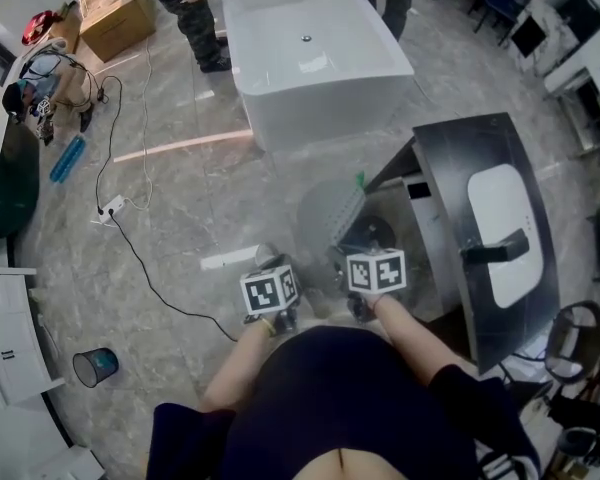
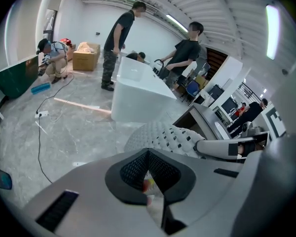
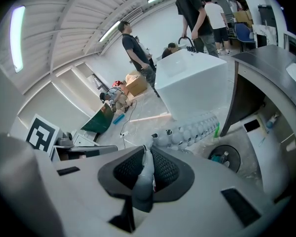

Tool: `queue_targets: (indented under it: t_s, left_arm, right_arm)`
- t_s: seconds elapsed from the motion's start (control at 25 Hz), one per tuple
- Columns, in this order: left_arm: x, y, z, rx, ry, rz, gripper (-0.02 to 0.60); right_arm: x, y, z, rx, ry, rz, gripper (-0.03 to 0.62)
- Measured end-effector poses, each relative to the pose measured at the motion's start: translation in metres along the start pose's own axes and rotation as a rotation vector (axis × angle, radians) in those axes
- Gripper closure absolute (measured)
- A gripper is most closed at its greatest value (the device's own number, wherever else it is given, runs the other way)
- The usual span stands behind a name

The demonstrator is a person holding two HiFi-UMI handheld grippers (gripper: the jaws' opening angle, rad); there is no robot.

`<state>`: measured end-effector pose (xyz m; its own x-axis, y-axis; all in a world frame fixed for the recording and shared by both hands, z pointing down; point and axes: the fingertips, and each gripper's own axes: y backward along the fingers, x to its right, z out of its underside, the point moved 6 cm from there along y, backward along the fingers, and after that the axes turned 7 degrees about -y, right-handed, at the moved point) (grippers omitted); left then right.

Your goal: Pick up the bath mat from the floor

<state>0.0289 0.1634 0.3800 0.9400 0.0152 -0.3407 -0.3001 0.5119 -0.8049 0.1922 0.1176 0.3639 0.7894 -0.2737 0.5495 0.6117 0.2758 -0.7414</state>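
Note:
The bath mat [image 1: 332,216] is a translucent grey sheet with rows of round suction bumps. It hangs lifted off the floor, stretched between both grippers in front of me. My left gripper [image 1: 268,286] is shut on one edge of it. In the left gripper view the bath mat [image 2: 173,138] runs from the left gripper [image 2: 148,154] across to the other tool. My right gripper [image 1: 372,271] is shut on the opposite edge. In the right gripper view a grey fold of the mat [image 3: 144,177] is pinched in the right gripper [image 3: 145,150], and the rest of it sags ahead.
A white bathtub [image 1: 302,60] stands ahead, with a dark vanity [image 1: 467,173] and its white basin [image 1: 503,230] to the right. A black cable [image 1: 152,271] and power strip [image 1: 111,208] lie on the marble floor at left. People stand behind the tub; one crouches by a cardboard box [image 1: 116,14].

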Motion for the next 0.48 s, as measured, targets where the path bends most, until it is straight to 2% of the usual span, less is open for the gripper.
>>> queue_targets:
  t_s: [0.48]
  left_arm:
    - [0.003, 0.012, 0.016, 0.023, 0.039, -0.011, 0.588]
  right_arm:
    - [-0.001, 0.019, 0.020, -0.001, 0.007, -0.017, 0.543]
